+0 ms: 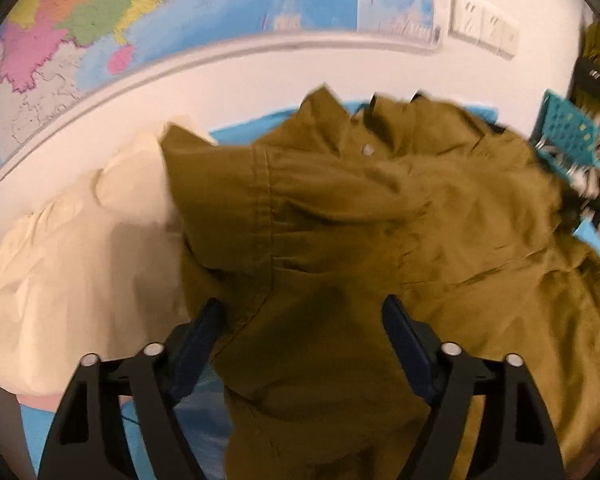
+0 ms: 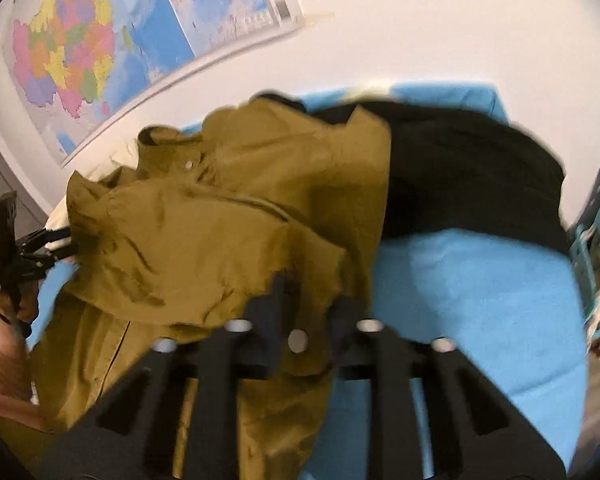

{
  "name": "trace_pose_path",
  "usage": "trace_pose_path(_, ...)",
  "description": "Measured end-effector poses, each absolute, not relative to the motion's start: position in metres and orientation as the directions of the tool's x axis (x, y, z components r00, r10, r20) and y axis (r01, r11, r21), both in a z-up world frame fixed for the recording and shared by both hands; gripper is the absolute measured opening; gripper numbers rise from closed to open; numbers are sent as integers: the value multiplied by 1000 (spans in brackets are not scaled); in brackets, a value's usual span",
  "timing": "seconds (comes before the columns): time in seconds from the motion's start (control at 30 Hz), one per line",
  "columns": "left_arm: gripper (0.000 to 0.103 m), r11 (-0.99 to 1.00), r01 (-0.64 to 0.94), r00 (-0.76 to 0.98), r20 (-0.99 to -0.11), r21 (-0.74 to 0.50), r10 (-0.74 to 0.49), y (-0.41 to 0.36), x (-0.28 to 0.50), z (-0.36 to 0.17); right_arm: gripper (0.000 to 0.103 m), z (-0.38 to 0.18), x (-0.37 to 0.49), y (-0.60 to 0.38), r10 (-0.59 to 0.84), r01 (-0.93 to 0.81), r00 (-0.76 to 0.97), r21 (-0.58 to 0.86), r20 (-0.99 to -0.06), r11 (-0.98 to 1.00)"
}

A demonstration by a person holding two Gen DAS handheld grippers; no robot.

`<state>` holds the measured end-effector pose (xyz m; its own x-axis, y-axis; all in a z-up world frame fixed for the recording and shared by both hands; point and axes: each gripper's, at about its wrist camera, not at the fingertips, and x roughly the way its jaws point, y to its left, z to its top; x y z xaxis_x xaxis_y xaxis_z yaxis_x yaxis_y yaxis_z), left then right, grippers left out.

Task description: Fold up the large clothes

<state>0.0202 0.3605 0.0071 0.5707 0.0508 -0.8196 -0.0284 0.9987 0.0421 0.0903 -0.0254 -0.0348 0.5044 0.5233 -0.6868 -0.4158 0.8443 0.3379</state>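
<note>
Looking along the left claw: fingers spread wide, olive jacket bunched between them on the blue cover, beside a cream garment. Looking along the right claw: clenched on a jacket fold, black garment behind.

No readable text, even on the wall map.

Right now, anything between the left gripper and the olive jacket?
Nothing visible. The left gripper has its jaws wide apart with the olive jacket lying directly between them. The cream garment sits off to the side on the blue sheet.
</note>
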Motion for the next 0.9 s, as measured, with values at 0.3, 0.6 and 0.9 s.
trace_pose_path(0.3,58,984,-127,504,-846,127,174,373,37,-14,18,-52,98,-23,488,-475,421,272,-765,837)
trace_pose_path(0.6,63,978,-135,518,-829,162,209,363,35,-4,50,-28,95,-63,569,-417,488,395,-662,818)
trace_pose_path(0.9,81,980,92,697,-715,177,64,288,12,39,28,-50,113,-9,516,-502,428,280,-742,819)
